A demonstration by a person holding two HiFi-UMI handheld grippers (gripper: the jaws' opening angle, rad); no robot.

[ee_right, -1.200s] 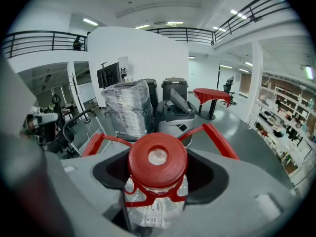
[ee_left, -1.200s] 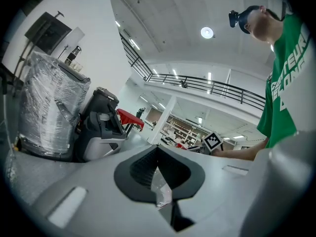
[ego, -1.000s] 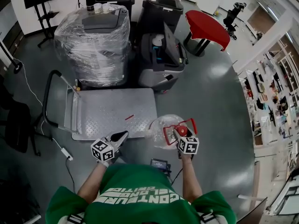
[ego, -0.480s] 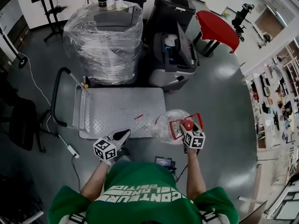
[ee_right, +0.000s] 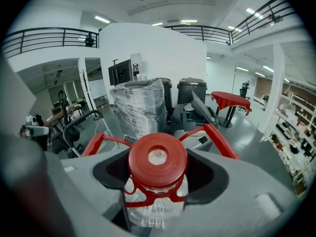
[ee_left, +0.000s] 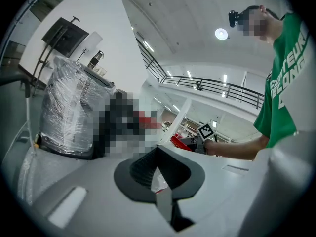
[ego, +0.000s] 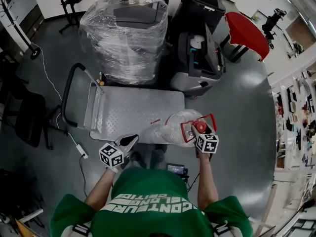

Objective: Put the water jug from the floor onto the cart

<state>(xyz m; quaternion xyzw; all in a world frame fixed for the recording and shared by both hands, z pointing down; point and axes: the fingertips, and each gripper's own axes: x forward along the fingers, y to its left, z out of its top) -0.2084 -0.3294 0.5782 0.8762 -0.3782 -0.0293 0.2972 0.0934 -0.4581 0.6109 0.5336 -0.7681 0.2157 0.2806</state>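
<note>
We are gripping the water jug with the right gripper, whose fingers are pinching the neck just under the red cap. The jug is lying tilted, its long axis running from the cap at the gripper out toward the cart, base end leading and cap end pointing back at us. Its clear body is hanging over the near right corner of the cart deck; whether it is touching the deck we cannot tell. The red carry handle is standing up around the cap. The right gripper view is showing what the head view is hiding under the marker cube: both jaws are closed in on the neck, with the cap facing the camera and the stretch-wrapped bin beyond. Only the head view is showing the jug against the cart and its push bar at the far left. The left gripper is hovering near the cart's front edge, well apart from the jug, its fingers pressed together on nothing.
</note>
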